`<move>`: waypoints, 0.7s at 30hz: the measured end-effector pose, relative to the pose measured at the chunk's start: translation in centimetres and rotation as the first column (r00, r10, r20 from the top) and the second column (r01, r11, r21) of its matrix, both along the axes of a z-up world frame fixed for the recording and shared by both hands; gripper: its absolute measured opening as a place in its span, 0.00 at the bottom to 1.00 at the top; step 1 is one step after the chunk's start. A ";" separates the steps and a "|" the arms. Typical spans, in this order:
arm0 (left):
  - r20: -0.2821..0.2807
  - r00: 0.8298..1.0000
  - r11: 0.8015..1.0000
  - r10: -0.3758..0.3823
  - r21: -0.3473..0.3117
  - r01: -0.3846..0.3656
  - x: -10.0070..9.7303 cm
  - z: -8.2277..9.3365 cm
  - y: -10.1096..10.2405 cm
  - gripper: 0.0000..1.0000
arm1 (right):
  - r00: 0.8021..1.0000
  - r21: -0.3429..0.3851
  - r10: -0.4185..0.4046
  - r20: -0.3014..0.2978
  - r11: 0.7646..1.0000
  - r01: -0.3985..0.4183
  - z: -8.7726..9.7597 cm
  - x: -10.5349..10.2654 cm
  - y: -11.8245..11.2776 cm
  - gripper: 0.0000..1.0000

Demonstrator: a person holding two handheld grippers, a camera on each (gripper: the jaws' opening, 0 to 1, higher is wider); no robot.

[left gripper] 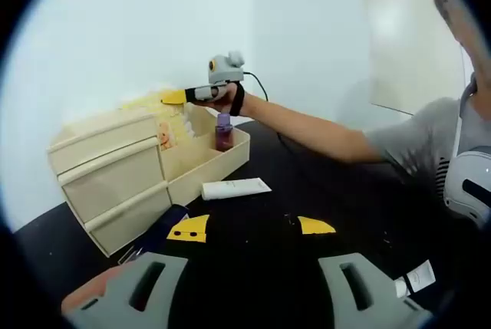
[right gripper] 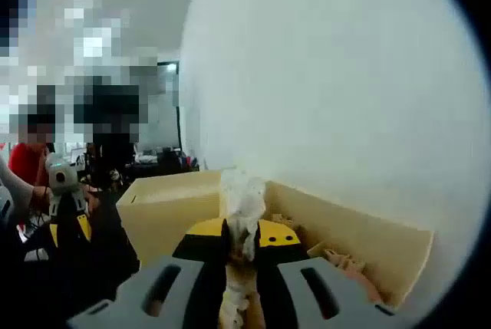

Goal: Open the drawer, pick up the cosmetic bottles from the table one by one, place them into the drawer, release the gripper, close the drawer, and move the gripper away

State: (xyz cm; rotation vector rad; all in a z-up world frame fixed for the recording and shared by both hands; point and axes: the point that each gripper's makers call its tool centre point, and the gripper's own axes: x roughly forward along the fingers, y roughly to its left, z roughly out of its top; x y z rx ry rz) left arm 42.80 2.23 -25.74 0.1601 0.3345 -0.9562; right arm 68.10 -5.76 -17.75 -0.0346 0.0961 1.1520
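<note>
A pale wooden organizer point(left gripper: 115, 183) stands on the black table point(left gripper: 307, 183), its three drawer fronts looking shut. A purple bottle point(left gripper: 223, 131) stands upright in the organizer's low open tray. In front of the tray lies a white tube point(left gripper: 235, 188). My left gripper point(left gripper: 252, 227) hovers open over the table, with nothing between its fingers. A person's hand holds my right gripper point(left gripper: 175, 97) over the organizer's top compartment point(right gripper: 360, 237). In its own view the right gripper point(right gripper: 242, 235) is shut on a pale white-topped bottle point(right gripper: 244, 202). The left gripper point(right gripper: 69, 229) shows at the far left.
A dark blue item point(left gripper: 165, 225) lies beside my left jaw near the organizer's front corner. A small white item point(left gripper: 414, 278) sits at the bottom right. The person's arm point(left gripper: 322, 133) stretches across the table from the right. A white wall point(left gripper: 115, 37) rises behind the organizer.
</note>
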 end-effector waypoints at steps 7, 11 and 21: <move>-0.001 1.000 1.000 0.007 0.003 -0.007 0.0 0.0 0.2 0.37 | 0.986 -0.086 -0.091 0.137 0.991 0.103 0.7 0.9 -0.4 0.17; -0.001 1.000 1.000 0.011 0.000 -0.011 0.1 0.0 0.3 0.37 | 0.983 -0.083 -0.110 0.145 0.989 0.123 1.1 -0.5 -1.0 0.17; 0.001 1.000 1.000 0.013 -0.004 -0.013 -0.2 0.2 0.4 0.37 | 0.964 0.036 -0.248 0.094 0.969 0.245 4.2 -1.2 -3.6 0.16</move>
